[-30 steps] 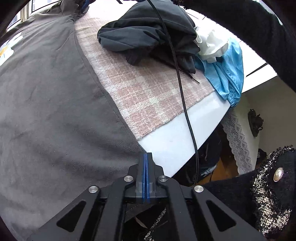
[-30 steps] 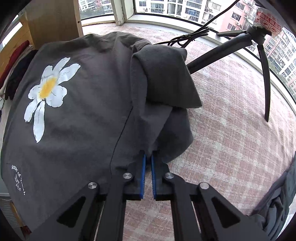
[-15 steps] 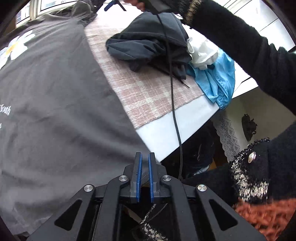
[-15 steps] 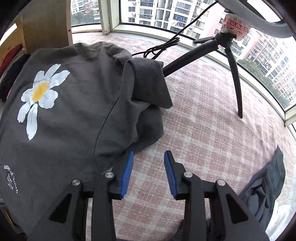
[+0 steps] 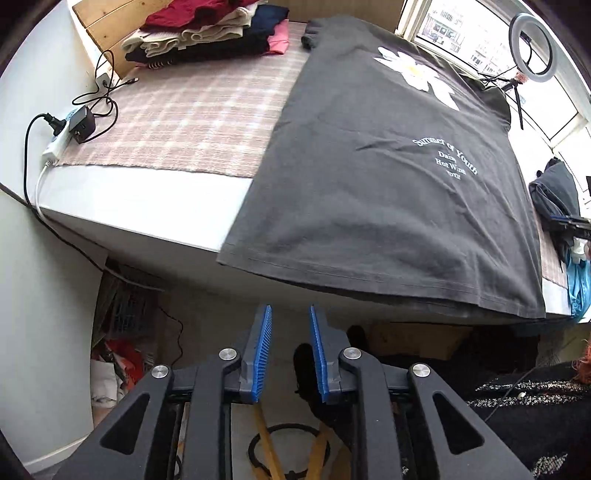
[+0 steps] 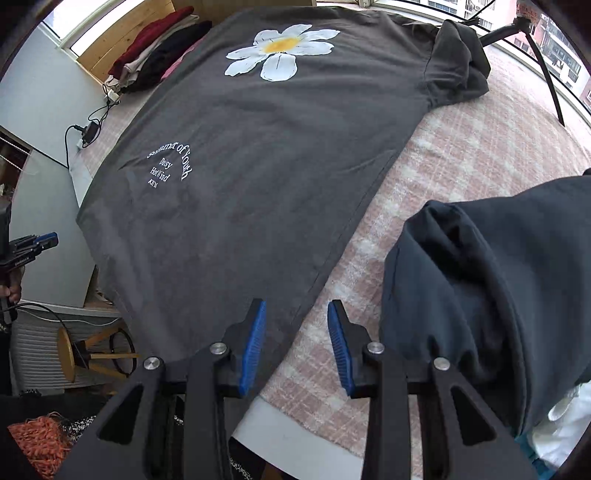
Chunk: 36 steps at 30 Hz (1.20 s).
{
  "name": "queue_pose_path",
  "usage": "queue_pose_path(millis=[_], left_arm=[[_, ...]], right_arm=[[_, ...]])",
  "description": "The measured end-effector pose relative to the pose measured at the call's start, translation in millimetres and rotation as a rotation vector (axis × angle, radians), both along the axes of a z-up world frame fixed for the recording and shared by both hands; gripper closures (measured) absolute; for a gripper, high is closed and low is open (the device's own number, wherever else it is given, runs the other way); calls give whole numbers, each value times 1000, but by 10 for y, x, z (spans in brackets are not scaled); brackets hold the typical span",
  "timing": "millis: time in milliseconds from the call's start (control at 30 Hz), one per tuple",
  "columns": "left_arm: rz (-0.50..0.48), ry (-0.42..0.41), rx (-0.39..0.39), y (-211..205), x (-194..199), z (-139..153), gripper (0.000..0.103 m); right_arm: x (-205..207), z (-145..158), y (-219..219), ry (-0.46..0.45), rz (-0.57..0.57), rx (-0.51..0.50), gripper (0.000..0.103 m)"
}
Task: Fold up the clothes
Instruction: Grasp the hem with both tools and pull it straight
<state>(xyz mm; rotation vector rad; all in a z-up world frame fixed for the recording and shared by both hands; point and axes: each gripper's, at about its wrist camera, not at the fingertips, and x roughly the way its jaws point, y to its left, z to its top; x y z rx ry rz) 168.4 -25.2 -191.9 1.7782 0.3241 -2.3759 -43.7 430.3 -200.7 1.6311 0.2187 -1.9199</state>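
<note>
Now, through my left wrist view, my left gripper (image 5: 288, 350) hangs below the worktop (image 5: 147, 206) edge, its blue fingers (image 5: 260, 354) spread with nothing between them. Ahead, the T-shirt (image 5: 388, 192) lies flat on the plaid cloth (image 5: 192, 122), its hem drooping over the front edge, the daisy print (image 5: 417, 74) at its far end. A stack of folded clothes (image 5: 207, 33) sits at the back, and a ring light (image 5: 530, 38) stands by the window.

From my right wrist view, my right gripper (image 6: 297, 347) hovers over the T-shirt's near right corner, fingers (image 6: 338, 347) parted and empty; one seems just above the fabric, though I cannot tell if it touches. A dark garment (image 6: 491, 284) is heaped just beside, on the right. The far sleeve (image 6: 458, 62) lies bunched.
</note>
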Motion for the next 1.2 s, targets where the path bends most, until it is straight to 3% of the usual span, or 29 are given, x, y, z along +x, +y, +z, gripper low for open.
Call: queue_pose_path(millis=[100, 267, 533, 667, 767, 800, 900, 1067, 1200], left_arm=[[-79, 12, -18, -143, -109, -114, 77], [-172, 1, -63, -270, -283, -318, 77], [-325, -23, -92, -262, -440, -492, 77], [-364, -22, -86, -294, -451, -523, 93], [-390, -20, -76, -301, -452, -528, 98], [-397, -18, -80, -301, -451, -524, 98], [-415, -17, -86, -308, -447, -507, 98], [-437, 6, -93, -279, -379, -364, 98], [-478, 43, -86, 23, -311, -180, 97]], right_arm=[[358, -8, 23, -15, -62, 9, 69], [862, -12, 20, -13, -164, 46, 67], [1115, -143, -108, 1, -228, 115, 64], [1192, -212, -184, 7, -241, 145, 64], [1250, -264, -241, 12, -252, 167, 64], [1269, -281, -260, 13, -255, 175, 66], [1280, -312, -316, 32, -230, 186, 101], [1247, -223, -263, 68, -235, 214, 102], [1212, -98, -100, 71, -279, 192, 101]])
